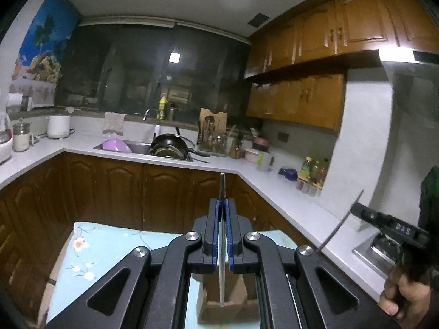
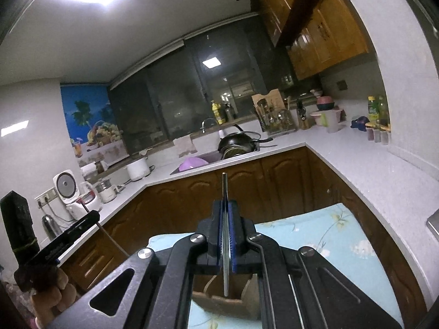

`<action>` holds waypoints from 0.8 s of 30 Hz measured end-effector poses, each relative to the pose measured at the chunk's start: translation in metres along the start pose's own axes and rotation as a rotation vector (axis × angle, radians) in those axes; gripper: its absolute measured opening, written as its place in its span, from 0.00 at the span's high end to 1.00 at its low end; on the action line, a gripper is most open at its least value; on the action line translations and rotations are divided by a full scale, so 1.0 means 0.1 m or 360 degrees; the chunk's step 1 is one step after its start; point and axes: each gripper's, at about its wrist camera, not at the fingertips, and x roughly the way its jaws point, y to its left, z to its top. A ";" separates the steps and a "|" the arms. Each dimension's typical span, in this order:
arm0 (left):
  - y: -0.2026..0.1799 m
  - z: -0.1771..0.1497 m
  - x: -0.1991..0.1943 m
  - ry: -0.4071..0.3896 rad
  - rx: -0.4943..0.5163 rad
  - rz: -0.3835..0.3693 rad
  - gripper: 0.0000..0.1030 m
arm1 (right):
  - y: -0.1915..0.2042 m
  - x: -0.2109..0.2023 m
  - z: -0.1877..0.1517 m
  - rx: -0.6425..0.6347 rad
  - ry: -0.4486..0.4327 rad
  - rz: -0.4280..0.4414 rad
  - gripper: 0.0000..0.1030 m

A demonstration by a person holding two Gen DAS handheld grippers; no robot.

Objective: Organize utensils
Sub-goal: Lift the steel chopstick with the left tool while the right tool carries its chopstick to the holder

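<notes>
My left gripper (image 1: pixel 222 205) is shut on a thin metal utensil (image 1: pixel 222 186), seen edge-on; its lower end hangs over a brown compartmented box (image 1: pixel 241 298) on the light blue floral cloth (image 1: pixel 109 249). My right gripper (image 2: pixel 226 205) is shut on a second thin metal utensil (image 2: pixel 225 189), whose lower end reaches a brown box (image 2: pixel 247 301) on the cloth (image 2: pixel 323 235). The right gripper also shows in the left wrist view (image 1: pixel 359 208), holding its utensil (image 1: pixel 340 224). The left gripper shows at the left of the right wrist view (image 2: pixel 93 216).
An L-shaped white counter (image 1: pixel 274 186) runs along the walls, with a sink (image 1: pixel 142 148) holding a black pan (image 1: pixel 170 142) and a purple bowl (image 1: pixel 116 145). A utensil rack (image 1: pixel 211 139), bottles (image 1: pixel 312 170) and appliances (image 2: pixel 74 192) stand on it. Brown cabinets (image 1: pixel 123 189) are below.
</notes>
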 end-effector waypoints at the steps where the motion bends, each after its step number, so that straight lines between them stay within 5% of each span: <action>1: 0.03 -0.05 0.07 0.0000 -0.0015 0.0003 0.97 | -0.02 0.06 -0.01 0.0005 0.0005 -0.0008 0.96; 14: -0.05 -0.68 1.00 0.0168 -0.0036 0.0069 0.97 | -0.29 0.64 -0.67 0.0096 0.0203 -0.0053 0.96; 24: 0.07 -0.60 1.08 0.0217 -0.0050 0.0102 0.97 | -0.38 0.76 -0.80 0.0123 0.0277 -0.0068 0.96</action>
